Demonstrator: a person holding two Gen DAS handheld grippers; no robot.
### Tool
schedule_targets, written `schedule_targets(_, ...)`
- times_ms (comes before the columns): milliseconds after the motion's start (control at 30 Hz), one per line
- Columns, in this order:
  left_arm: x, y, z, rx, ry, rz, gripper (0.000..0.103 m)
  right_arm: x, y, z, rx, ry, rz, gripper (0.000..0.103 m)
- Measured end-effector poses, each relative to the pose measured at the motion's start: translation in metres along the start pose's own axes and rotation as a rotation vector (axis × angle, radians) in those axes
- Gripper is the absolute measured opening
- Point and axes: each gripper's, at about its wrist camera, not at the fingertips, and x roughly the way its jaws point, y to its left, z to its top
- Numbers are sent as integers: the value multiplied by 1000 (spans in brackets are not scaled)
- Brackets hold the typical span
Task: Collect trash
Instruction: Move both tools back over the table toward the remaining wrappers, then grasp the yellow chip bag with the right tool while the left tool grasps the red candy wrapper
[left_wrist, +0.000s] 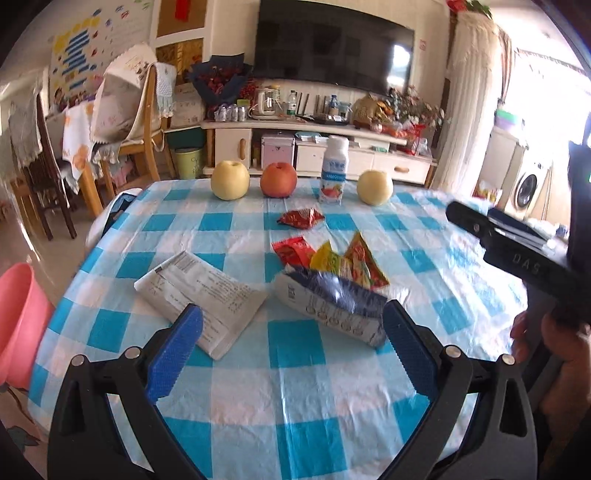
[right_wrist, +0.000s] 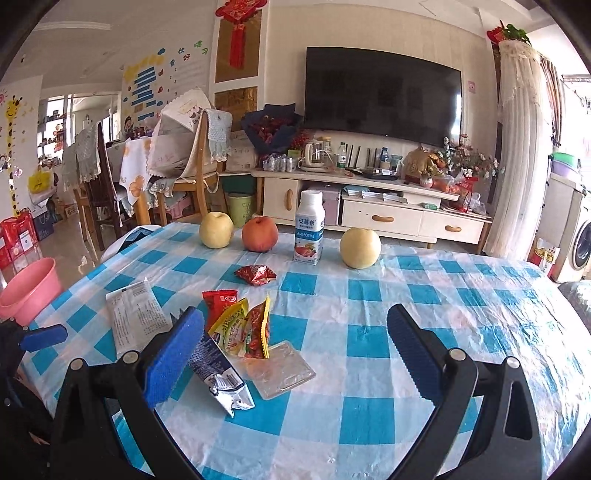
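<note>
Two grippers, both spread wide and empty: left gripper (left_wrist: 291, 332) hovers low above a white printed paper packet (left_wrist: 201, 291) and a crinkled blue-and-white foil bag (left_wrist: 332, 299); right gripper (right_wrist: 295, 347) frames that bag and a clear flat plastic tray (right_wrist: 282, 369). Best approach, judged: pinch one thin wrapper edge squarely, then carry to the pink bin (right_wrist: 31, 290) beyond the table edge. Glossy red and yellow sachets (right_wrist: 240, 321) overlap beside; checked tablecloth (right_wrist: 369, 369) smooth, slippery-looking
</note>
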Motion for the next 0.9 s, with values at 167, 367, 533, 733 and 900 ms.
schedule_targets(167, 19, 22, 21, -77, 34, -8, 98, 19, -26, 12, 81, 9, 8, 98)
schedule_targets(367, 60, 42, 42, -125, 86, -11, 98, 61, -75, 18, 322, 79, 70, 98)
schedule_targets(533, 108, 39, 68, -118, 117, -30, 98, 92, -78, 24, 322, 157, 112, 98)
schedule_targets(733, 173, 11, 99, 38, 178, -110, 98, 114, -62, 21, 316, 257, 206, 97)
schedule_targets(900, 222, -6, 116, 134, 255, -190, 98, 123, -37, 16, 261, 344, 294, 68)
